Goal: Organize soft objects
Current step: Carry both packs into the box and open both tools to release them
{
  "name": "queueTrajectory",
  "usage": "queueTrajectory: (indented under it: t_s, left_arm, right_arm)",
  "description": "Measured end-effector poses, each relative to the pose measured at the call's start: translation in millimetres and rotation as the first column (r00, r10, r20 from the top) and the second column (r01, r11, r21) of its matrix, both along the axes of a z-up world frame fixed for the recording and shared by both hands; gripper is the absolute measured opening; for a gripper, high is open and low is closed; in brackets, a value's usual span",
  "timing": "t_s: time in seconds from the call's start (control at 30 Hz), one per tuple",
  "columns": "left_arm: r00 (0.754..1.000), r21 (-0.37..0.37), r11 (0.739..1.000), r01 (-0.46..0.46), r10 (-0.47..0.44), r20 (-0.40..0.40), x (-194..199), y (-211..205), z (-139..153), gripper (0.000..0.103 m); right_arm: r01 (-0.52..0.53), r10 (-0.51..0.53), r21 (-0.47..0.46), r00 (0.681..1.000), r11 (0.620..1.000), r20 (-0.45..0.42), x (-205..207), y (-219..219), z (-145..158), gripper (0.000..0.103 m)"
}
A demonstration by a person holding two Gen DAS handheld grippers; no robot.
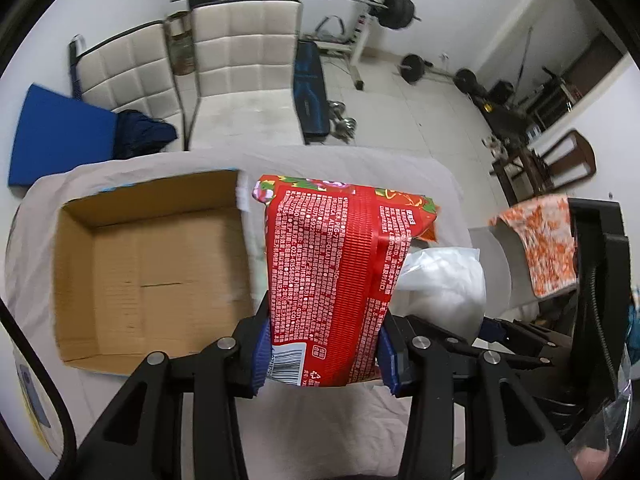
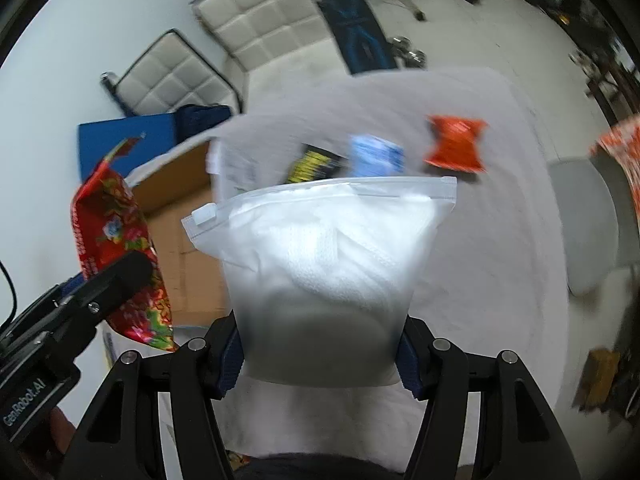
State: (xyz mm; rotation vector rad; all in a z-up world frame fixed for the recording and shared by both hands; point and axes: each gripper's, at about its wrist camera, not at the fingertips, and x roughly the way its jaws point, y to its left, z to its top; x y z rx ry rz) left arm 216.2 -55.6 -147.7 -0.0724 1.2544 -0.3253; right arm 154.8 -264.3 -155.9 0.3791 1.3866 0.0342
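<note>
My left gripper (image 1: 324, 354) is shut on a red floral packet (image 1: 332, 276) and holds it above the white-covered table, just right of an open cardboard box (image 1: 148, 268). My right gripper (image 2: 320, 354) is shut on a clear zip bag of white cloth (image 2: 324, 256), held above the table. The red packet (image 2: 120, 252) and left gripper show at the left of the right wrist view, with the box (image 2: 188, 256) behind. The zip bag (image 1: 440, 284) shows right of the packet in the left wrist view.
On the table (image 2: 500, 240) lie an orange packet (image 2: 456, 144), a blue-white packet (image 2: 376, 156) and a black-yellow packet (image 2: 316, 166). A grey chair (image 2: 588, 224) stands right of the table. White padded chairs (image 1: 244, 72), a blue mat (image 1: 56, 132) and gym weights lie beyond.
</note>
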Motion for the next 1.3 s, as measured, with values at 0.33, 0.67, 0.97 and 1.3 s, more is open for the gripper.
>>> queueTrajectory:
  t_s: [0.33,0.67,0.97,1.3]
  left_arm:
    - [0.987,-0.008,0.991,-0.136,0.135,-0.087,56.4,122.1,-25.9,0.041]
    - [0.941,-0.028,0.977,-0.211,0.195,-0.275,111.6,195.1,-109.7,0.041]
    - [0.894,-0.056,0.981,-0.184,0.144,-0.425,145.6,195.5,-182.7,0.041]
    - [0.860,-0.018,0.987,-0.158,0.129,-0.494,162.7,181.5,-213.3,0.044]
  right_arm:
    - [-0.139,0.139,0.042,0.990,0.989,-0.006,70.5,131.9,-5.5,0.065]
    - [-0.200,0.204,0.042,0.971,0.979,-0.129,138.7,224.4,-78.6,0.065]
    - [-0.224,0.213,-0.027,0.953,0.974,-0.216,180.9,249.8,-148.8,0.066]
    - [-0.238,0.209,-0.084,0.943,0.968,-0.259,200.3,254.5,-190.8,0.071]
